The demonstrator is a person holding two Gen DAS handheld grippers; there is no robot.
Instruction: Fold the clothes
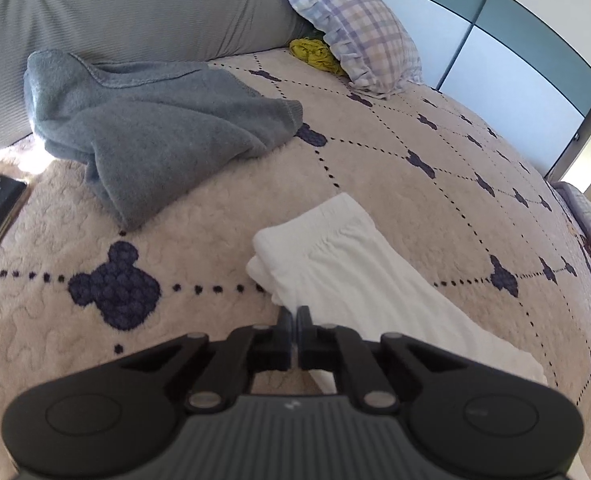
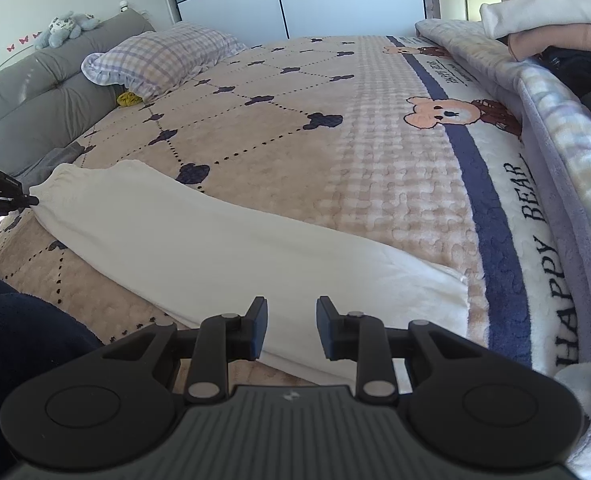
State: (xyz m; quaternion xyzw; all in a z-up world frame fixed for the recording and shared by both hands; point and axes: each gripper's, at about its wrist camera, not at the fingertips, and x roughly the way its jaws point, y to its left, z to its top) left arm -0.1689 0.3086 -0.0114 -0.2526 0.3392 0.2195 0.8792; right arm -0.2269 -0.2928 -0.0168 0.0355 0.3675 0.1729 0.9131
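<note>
Your left tongs (image 1: 297, 312) were pinched shut at the white garment's (image 2: 223, 248) waistband on the bed (image 2: 395, 168); right tongs (image 2: 291, 310) gaped above its other end. Only that view showed "HAPPY BEAR" (image 2: 551, 256).

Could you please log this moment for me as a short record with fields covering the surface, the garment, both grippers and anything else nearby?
surface: bed cover with dark bear shapes
garment: white trousers, lying long and flat
left gripper: shut at the waistband end
right gripper: open over the other end
nearby: grey towel, checked pillow
</note>
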